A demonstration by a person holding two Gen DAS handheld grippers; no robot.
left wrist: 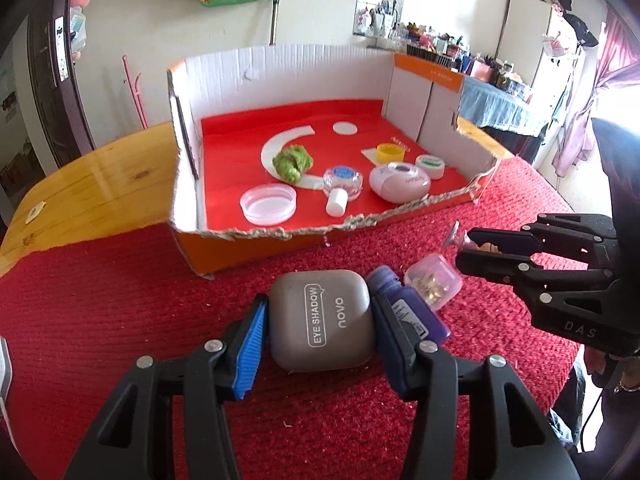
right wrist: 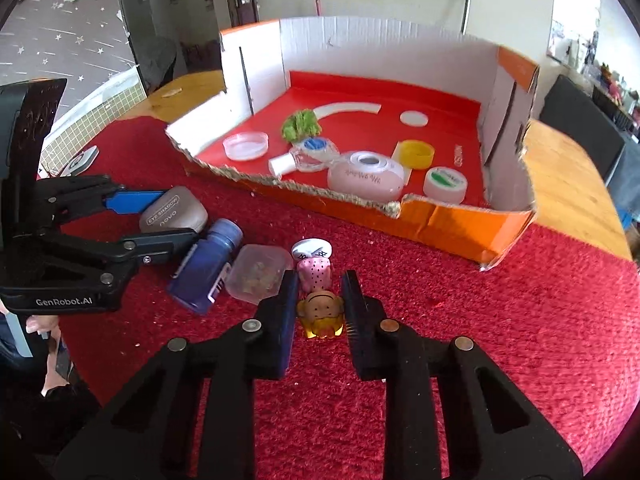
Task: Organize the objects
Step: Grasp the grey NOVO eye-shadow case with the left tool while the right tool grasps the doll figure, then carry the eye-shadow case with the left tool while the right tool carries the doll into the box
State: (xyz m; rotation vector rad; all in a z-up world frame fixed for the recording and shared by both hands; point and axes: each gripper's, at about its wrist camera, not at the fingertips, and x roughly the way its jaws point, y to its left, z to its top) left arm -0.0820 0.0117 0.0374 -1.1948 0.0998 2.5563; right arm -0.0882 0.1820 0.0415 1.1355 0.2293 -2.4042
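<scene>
- Step in hand: pickup. Both grippers have closed on loose items lying on the red mat (right wrist: 500, 320) in front of the cardboard tray (left wrist: 432, 80); neither item appears lifted yet.
- Left gripper (left wrist: 316, 316): jaws closed on the grey eye-shadow case (left wrist: 320, 320), pads pressing its two sides. The case lies just in front of the tray's torn front edge.
- Right gripper (right wrist: 318, 300): jaws closed on a small figurine (right wrist: 320, 312) with a tan head and amber base, lying in front of the tray, right of the case.
- Next move, as judged: raise each item clear of the tray's ragged front wall, carry it over the red tray floor, and release into a bare patch.
- Hazard: the blue bottle (left wrist: 404, 304) touches the case and the left gripper's right-hand jaw; it may roll on lift. A clear lidded box (right wrist: 260, 272) lies just beside it.
- Materials: case is smooth matte plastic, rounded square; bottle is glossy and cylindrical; mat is coarse ribbed pile; tray is corrugated card, orange outside.
- Already in the tray: green fuzzy tuft (left wrist: 292, 160), clear round dish (left wrist: 268, 204), pink oval case (left wrist: 400, 182), yellow cap (left wrist: 390, 153).
</scene>
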